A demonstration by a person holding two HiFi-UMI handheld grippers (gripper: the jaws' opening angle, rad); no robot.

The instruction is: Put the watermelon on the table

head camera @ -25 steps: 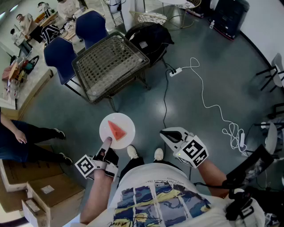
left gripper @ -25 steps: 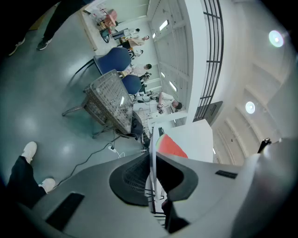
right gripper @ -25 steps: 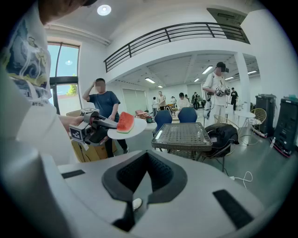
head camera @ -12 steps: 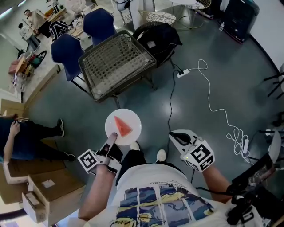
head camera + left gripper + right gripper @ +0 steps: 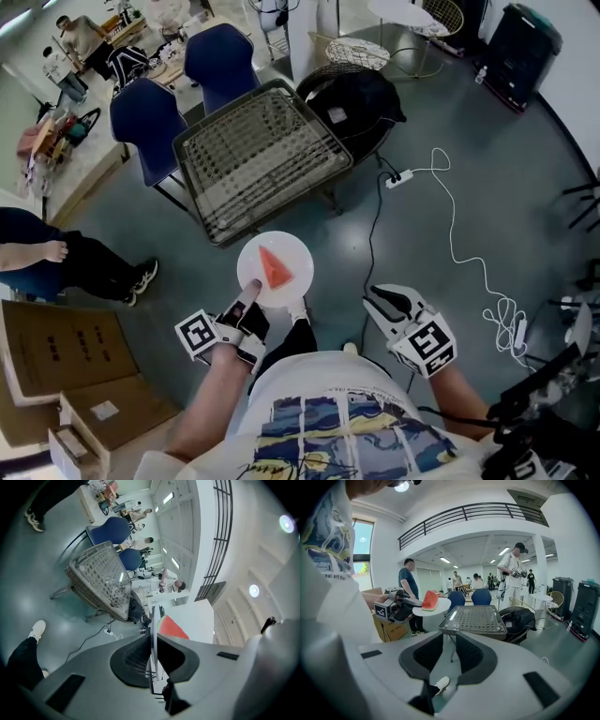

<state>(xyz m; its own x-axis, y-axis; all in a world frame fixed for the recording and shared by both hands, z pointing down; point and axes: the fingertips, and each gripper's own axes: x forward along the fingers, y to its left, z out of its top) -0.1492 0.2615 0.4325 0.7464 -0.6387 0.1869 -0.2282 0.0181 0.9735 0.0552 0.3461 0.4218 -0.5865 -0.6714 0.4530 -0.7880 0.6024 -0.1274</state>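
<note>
**Head view.** The left hand-held gripper (image 5: 251,298) is clenched on the near rim of a white plate (image 5: 296,255). The watermelon slice (image 5: 274,267) lies on the middle of that plate. The plate hangs over the floor (image 5: 412,234), just short of the near corner of the desk (image 5: 258,155) and not touching it. The desk top carries nothing that can be made out. The right hand-held gripper (image 5: 382,302) sits farther from the desk than the plate does, off to the plate's right, with nothing in it.

**Left gripper view.** The plate shows edge-on between the two jaws, which press on its rim from both sides. The slice sits on the plate beyond the jaws. The desk stands ahead, well apart from the plate's far edge.

**Right gripper view.** The jaws stand released, with a gap between them that shows only the floor and a desk leg. The desk lies straight ahead, and the plate with its slice is held up to the left of the desk, near its edge and above the level of its top.

**Step in hand (judgement).** The carry to the desk is under way; the set-down has not begun.

**Next move (judgement).**
1. Bring the plate over the desk top and keep it level so the slice does not slide.
2. Lower the plate until its base rests on the top.
3. Release the left jaws and draw them back clear of the rim.
</note>
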